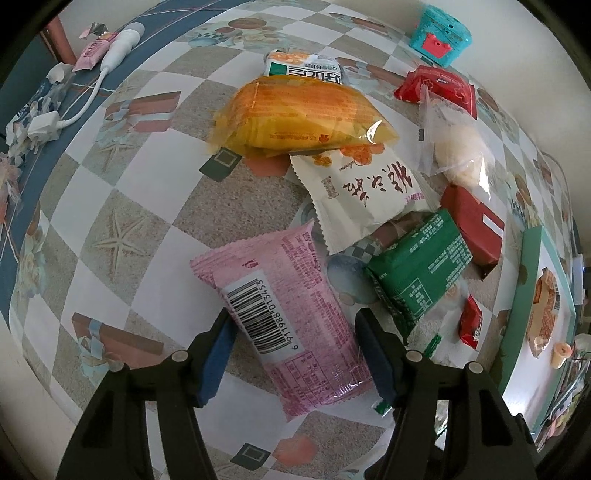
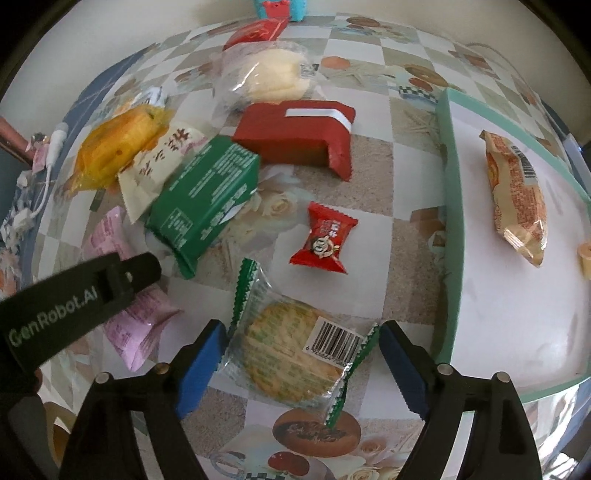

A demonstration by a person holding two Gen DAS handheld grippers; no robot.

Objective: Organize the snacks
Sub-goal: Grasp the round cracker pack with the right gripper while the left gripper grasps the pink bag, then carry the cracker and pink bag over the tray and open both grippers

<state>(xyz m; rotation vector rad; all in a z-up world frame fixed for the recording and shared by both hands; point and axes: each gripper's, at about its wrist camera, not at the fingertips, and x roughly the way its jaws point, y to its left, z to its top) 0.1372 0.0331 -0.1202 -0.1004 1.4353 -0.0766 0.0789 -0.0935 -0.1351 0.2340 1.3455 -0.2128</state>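
Observation:
My left gripper [image 1: 295, 343] is open, its jaws on either side of a pink snack packet [image 1: 284, 314] that lies on the table. My right gripper [image 2: 301, 347] is open around a clear packet with a round green-flecked cracker [image 2: 291, 354]. Beyond lie a green packet [image 2: 203, 199], a red box [image 2: 295, 136], a small red candy [image 2: 325, 238], a white packet with script [image 1: 365, 188], an orange packet [image 1: 295, 114] and a clear packet with a pale bun [image 2: 269, 77]. A mint-rimmed white tray [image 2: 448, 221] at the right holds an orange-printed snack [image 2: 517, 195].
The patterned tablecloth [image 1: 122, 206] covers the table. A teal toy box [image 1: 441, 35] and a red packet [image 1: 437, 86] sit at the far edge. A white cable and charger [image 1: 85, 99] lie far left. The left gripper body [image 2: 74, 310] shows in the right wrist view.

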